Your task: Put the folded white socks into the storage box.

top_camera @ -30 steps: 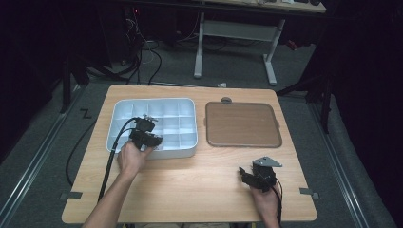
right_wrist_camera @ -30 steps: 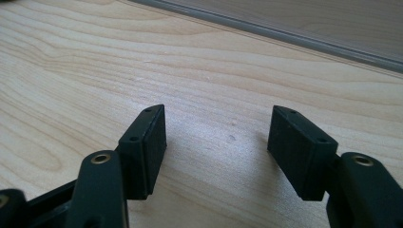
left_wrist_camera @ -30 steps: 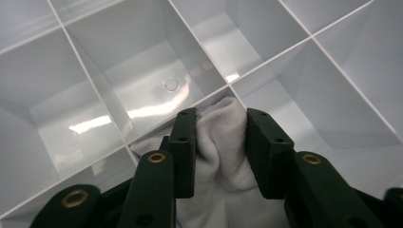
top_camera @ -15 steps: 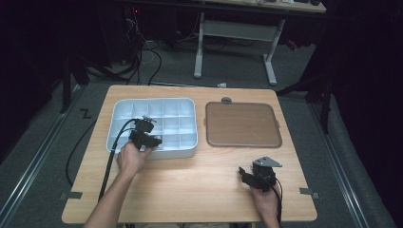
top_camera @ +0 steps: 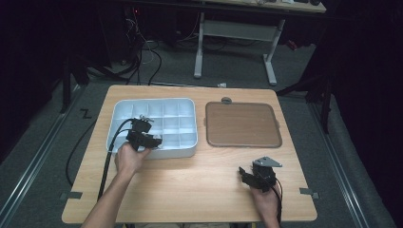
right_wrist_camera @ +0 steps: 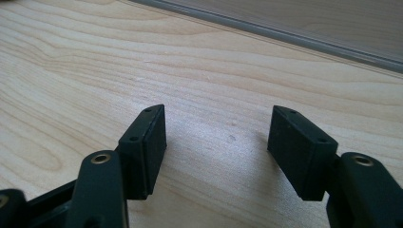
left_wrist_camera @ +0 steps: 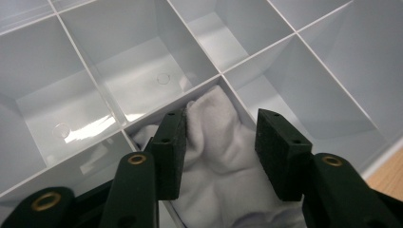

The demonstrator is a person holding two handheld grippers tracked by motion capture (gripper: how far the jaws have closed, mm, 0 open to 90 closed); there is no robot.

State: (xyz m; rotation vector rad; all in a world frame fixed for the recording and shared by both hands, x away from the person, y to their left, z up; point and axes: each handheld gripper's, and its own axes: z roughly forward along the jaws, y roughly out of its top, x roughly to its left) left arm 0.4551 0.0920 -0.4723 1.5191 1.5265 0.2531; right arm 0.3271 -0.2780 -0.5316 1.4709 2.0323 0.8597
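Here the left tongs (left_wrist_camera: 218, 152) hang over the tray's (top_camera: 187, 148) near compartment, jaws apart astride a white cloth (left_wrist_camera: 214, 156) that runs lengthwise between them, perhaps brushing one pad. The right tongs (right_wrist_camera: 218, 147), likewise apart, rest well off on the counter (right_wrist_camera: 199, 71).

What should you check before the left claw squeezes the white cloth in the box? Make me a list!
1. White cloth lies between the left gripper jaws: ok.
2. Left jaws stand apart, ready to close: ok.
3. Cloth sits in one compartment of the divided tray, at its near edge: ok.
4. One jaw is close to a divider wall; whether it will catch: cannot tell.
5. Right gripper is open, over bare table, out of the way: ok.
6. Brown mat is free for setting things on: ok.
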